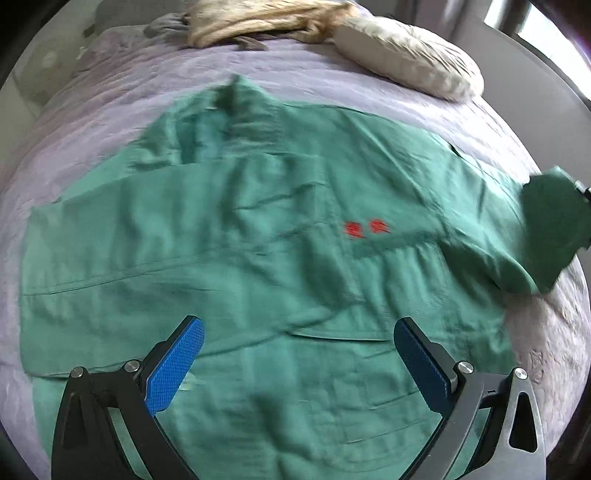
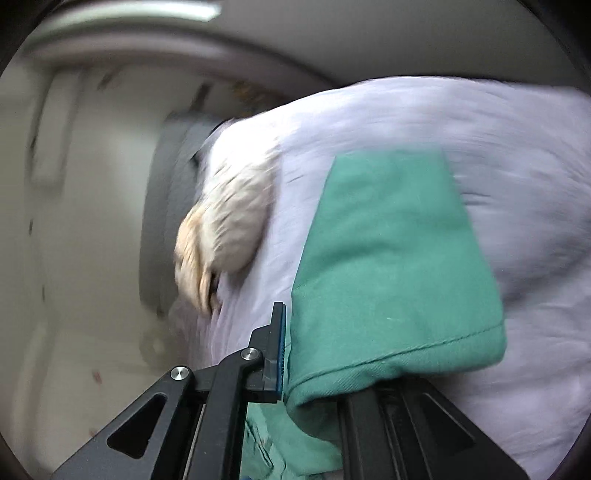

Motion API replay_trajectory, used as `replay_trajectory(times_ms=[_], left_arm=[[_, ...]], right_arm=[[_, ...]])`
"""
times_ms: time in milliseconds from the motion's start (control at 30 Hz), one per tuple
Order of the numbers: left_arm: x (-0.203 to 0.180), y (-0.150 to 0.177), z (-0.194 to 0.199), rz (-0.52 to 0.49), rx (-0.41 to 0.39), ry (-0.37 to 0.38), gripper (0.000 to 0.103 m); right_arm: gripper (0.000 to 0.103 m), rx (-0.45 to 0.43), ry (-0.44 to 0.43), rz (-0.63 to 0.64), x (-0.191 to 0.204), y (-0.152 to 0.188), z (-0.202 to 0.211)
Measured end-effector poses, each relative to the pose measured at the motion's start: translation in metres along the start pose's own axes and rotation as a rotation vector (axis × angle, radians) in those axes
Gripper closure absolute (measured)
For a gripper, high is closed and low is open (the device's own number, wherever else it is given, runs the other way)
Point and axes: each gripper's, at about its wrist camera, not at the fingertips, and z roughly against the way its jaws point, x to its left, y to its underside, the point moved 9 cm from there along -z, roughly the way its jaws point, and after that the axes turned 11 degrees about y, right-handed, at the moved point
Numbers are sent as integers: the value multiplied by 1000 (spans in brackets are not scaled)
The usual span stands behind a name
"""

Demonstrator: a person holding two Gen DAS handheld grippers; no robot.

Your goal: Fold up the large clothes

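Observation:
A large green shirt (image 1: pixel 240 240) with a small red mark (image 1: pixel 364 228) lies spread flat on a lilac bed sheet (image 1: pixel 332 85). My left gripper (image 1: pixel 299 328) hovers over its lower part, blue pads wide apart with nothing between them. The shirt's short sleeve (image 1: pixel 550 225) is lifted off the bed at the right edge. In the right wrist view that sleeve (image 2: pixel 395 266) drapes over my right gripper (image 2: pixel 290 321), which is shut on its edge. Only one blue-padded finger (image 2: pixel 277 347) shows there; the cloth hides the other.
A beige pillow (image 1: pixel 410 55) and a tan bundle of fabric (image 1: pixel 258 22) lie at the far end of the bed, with grey cloth (image 1: pixel 166 26) beside them. The same pillow (image 2: pixel 229 221) shows in the right wrist view, next to a grey bed end (image 2: pixel 166 206).

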Motion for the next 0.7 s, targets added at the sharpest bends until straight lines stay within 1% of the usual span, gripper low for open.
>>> replay_trajectory(times_ms=[100,167,233,300,333,400,433,467,500,567,633,700], left_arm=[[19,0,12,33,-24,-19,0],[36,3,23,55,-48,-38,0],[59,2,33,77,-72,-68,0],[82,3,42,100,-93,-97,0],[96,6,47,118,-102,-113,0],[118,12,54,148,-118,-135,0],[133,14,58,162,-131,-153,0],[140,15,59,168,-138,-163,0],[149,17,60,173,-144,-178,0],[164,21,58,180,-138,-205,0],[176,28,56,193,-129,-211,0],[184,34,54,201,-119,-203,0]], right_arm=[[95,32,-24,163,64,27,-16],[95,61,-49,287,113,54,-31],[95,104,-74,423,163,94,-51],[95,138,-74,579,199,139,-67],[95,160,-69,664,217,167,-78],[95,215,-53,783,238,218,-103],[95,248,-42,816,241,241,-115],[95,290,-25,843,242,266,-131],[95,331,-10,856,240,290,-147],[95,399,33,856,225,326,-176],[95,452,99,836,205,354,-203],[92,492,162,791,182,365,-217]])
